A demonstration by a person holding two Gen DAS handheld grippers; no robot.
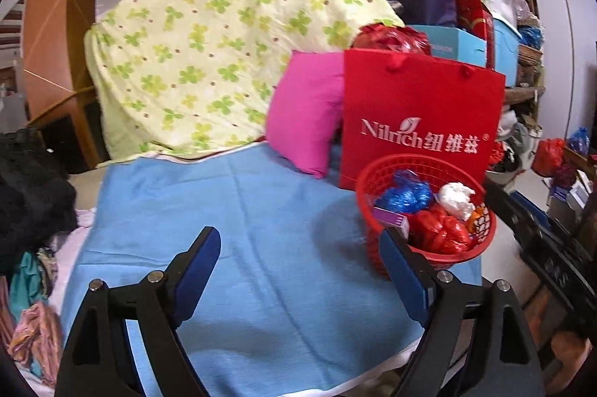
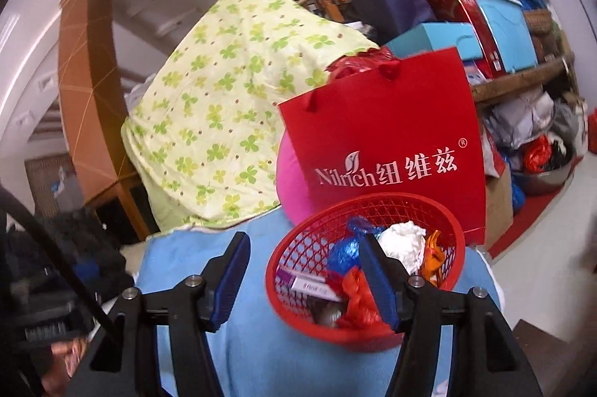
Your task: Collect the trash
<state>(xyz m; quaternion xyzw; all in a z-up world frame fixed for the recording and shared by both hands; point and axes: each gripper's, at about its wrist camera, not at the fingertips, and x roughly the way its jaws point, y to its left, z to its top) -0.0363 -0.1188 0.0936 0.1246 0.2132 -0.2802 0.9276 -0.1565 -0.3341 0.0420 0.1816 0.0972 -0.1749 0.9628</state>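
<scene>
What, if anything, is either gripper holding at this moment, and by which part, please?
Nothing: the left gripper and right gripper both have open jaws with nothing between them.

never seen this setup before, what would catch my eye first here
The big red paper bag with white lettering stands at the back of the blue cloth. Right in front of it sits a red mesh basket heaped with crumpled trash, and a bright pink pillow leans beside the bag.

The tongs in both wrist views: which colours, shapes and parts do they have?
Both tongs look alike. The left tongs and the right tongs each have two black, angular plastic arms with triangular cut-outs and round silver pivot bolts. Each finger carries a long flat blue pad on its inner face. No markings or sleeves show; a black cable curves past at left.
</scene>
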